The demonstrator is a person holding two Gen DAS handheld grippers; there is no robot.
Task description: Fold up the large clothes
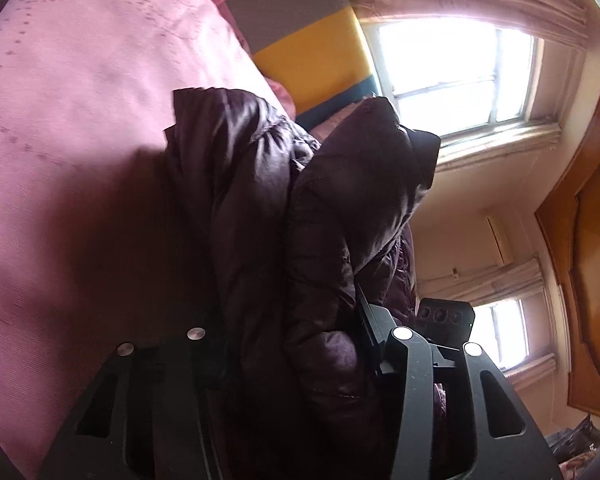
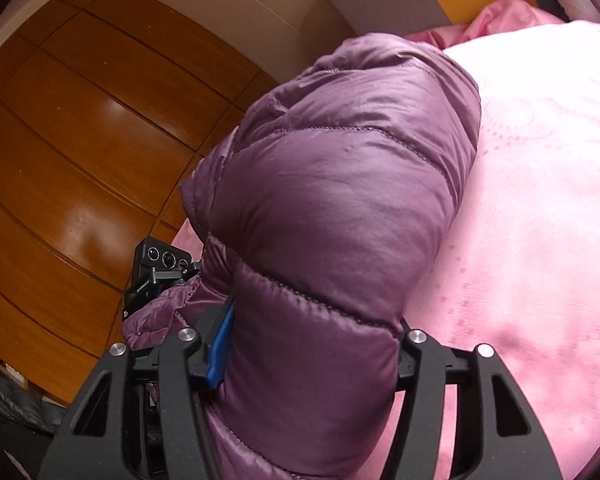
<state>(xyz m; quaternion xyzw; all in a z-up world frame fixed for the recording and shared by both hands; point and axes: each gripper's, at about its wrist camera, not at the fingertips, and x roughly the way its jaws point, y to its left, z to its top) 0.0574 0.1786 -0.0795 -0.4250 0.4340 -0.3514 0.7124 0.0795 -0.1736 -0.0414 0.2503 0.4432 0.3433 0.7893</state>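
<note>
Both grippers clamp a bunched purple puffer jacket above a pink bed.

We hold the puffer jacket (image 2: 332, 200) in a thick roll whose long axis runs away from us toward the headboard (image 1: 312, 60), over the pink bedspread (image 2: 540, 200). Our right gripper (image 2: 308, 356) squeezes the roll's near end; our left gripper (image 1: 296, 344) pinches a dark fold. Only the left wrist view shows the windows (image 1: 456, 72); only the right wrist view shows the wooden wardrobe (image 2: 80, 140).
</note>
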